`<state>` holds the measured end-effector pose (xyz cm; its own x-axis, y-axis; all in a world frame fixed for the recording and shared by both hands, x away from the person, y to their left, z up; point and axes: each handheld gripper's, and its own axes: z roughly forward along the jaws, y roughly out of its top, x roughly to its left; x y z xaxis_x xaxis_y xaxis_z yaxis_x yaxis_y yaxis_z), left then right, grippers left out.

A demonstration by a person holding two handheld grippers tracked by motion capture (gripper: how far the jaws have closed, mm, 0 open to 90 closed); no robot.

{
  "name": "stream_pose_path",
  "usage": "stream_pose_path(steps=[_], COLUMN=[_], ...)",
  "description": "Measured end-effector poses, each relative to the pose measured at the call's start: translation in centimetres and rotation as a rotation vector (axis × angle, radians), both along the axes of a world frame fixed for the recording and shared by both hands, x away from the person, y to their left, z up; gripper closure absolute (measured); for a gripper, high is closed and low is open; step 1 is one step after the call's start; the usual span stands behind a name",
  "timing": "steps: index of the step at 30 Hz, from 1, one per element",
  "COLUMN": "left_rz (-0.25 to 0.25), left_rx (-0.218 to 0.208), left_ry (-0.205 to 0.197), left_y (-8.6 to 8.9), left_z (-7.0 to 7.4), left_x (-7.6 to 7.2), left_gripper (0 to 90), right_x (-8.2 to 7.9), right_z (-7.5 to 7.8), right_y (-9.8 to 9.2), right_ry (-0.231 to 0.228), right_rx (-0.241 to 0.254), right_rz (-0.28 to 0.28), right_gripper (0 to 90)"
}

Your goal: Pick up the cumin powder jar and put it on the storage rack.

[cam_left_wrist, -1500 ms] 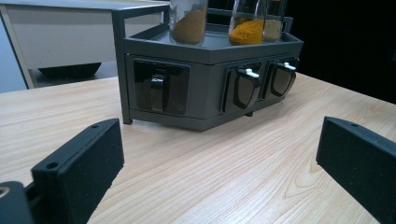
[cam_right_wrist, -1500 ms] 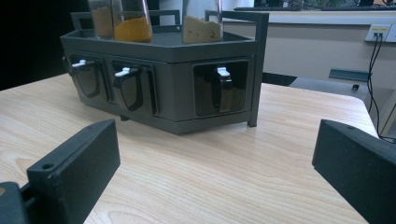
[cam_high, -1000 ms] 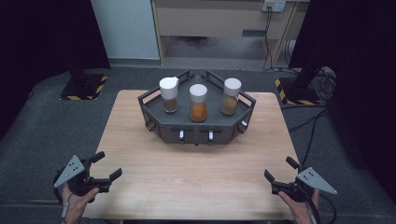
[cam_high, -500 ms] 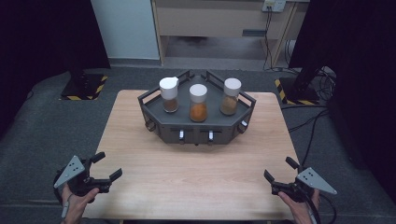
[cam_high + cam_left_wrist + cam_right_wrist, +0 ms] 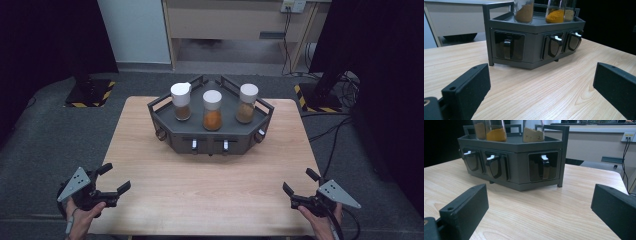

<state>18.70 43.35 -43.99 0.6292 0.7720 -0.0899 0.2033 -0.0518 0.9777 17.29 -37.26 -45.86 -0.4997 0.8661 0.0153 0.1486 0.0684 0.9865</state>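
A dark grey spice rack (image 5: 165, 126) (image 5: 531, 47) (image 5: 521, 170) stands at the back middle of the wooden table (image 5: 210, 180). On its top tray stand three white-capped glass jars: brown powder at left (image 5: 181, 101), orange powder in the middle (image 5: 212, 110), tan powder at right (image 5: 246, 103). Small drawers with handles (image 5: 555, 45) (image 5: 495, 165) line its front. My left gripper (image 5: 114, 178) (image 5: 541, 90) rests at the table's near left corner, open and empty. My right gripper (image 5: 300, 182) (image 5: 539, 211) sits at the near right corner, open and empty.
The table's near half between the grippers is bare wood. Grey carpet surrounds the table. Yellow-black striped stand bases (image 5: 90, 92) sit on the floor at back left and back right (image 5: 320, 95), with cables (image 5: 330, 130) on the right.
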Motion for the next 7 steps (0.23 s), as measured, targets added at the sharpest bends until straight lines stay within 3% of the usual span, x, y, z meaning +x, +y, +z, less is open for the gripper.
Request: stream_pose_path(steps=[7], left_rz=[0.000], left_rx=[0.000], left_ry=[0.001], left_y=[0.01], left_z=[0.01], left_x=[0.02], left_gripper=[0.0], right_x=[-0.01], right_z=[-0.01], right_y=[0.00], right_ry=[-0.001], right_rx=[0.000], right_rz=[-0.002], right_gripper=[1.7])
